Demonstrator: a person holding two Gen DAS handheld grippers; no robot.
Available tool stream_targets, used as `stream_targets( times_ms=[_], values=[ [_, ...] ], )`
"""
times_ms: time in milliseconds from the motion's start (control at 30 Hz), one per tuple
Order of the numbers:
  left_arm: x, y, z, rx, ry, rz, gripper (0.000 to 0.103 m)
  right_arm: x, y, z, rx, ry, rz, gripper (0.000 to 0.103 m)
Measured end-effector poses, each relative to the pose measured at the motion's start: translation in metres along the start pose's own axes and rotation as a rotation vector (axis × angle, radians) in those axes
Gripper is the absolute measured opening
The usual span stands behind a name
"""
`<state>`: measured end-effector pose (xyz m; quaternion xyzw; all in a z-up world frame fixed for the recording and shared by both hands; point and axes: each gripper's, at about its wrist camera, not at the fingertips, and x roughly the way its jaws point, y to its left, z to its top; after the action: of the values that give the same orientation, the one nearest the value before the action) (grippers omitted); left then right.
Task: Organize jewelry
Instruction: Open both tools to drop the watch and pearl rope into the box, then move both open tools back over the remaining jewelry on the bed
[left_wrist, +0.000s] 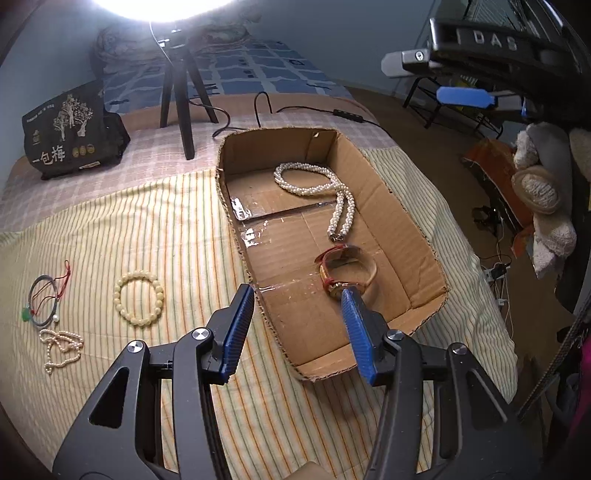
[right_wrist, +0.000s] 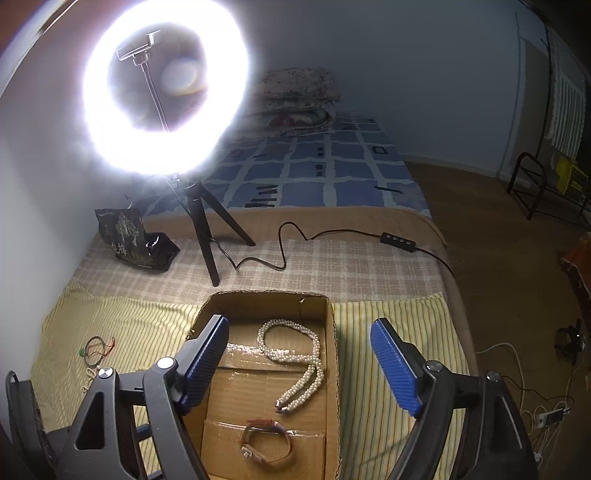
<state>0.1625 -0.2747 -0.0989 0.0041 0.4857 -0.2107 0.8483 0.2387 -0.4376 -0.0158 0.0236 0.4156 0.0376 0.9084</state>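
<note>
Left wrist view: the left hand-held gripper (left_wrist: 297, 291) is spread, holding nothing; its left pad hangs over the near-left rim of the cardboard box (left_wrist: 406, 206), its right pad inside the box in front of the watch (left_wrist: 347, 271), and contact cannot be confirmed. The watch lies on the box floor at 6 o'clock from the pearl necklace (left_wrist: 325, 188), a gap of bare cardboard between them. Outside the box, at 9 o'clock on the striped cloth (left_wrist: 166, 221), lie a yellow bead bracelet (left_wrist: 138, 298), a dark bangle with red cord (left_wrist: 46, 299) and a small pearl strand (left_wrist: 61, 347), all well apart from the box wall. Right wrist view: the right hand-held gripper (right_wrist: 297, 345) is spread wide and empty above the box, one pad over each long wall. The bed (right_wrist: 332, 258) carries the cloth; its right edge drops to a wooden floor (right_wrist: 498, 240) at 3 o'clock. A ring light (right_wrist: 166, 85) on a tripod stands at 12 o'clock beyond the box, with a dark snack bag (right_wrist: 129, 236) beside the wall.
</note>
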Motion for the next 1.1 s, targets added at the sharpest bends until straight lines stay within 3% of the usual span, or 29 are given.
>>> stream_targets(
  times_ms=[500, 767, 1100],
  values=[
    [-0.052, 0.052, -0.006, -0.044, -0.08, 0.067, 0.05, -0.036, 0.021, -0.008, 0.017, -0.045, -0.04, 0.089],
    [-0.084, 0.108, -0.015, -0.094, -0.134, 0.138, 0.05, -0.05, 0.062, -0.023, -0.035, -0.062, -0.039, 0.09],
    [-0.118, 0.184, -0.031, -0.147, -0.178, 0.195, 0.05, -0.057, 0.133, -0.056, -0.152, -0.074, 0.041, 0.093]
  ],
)
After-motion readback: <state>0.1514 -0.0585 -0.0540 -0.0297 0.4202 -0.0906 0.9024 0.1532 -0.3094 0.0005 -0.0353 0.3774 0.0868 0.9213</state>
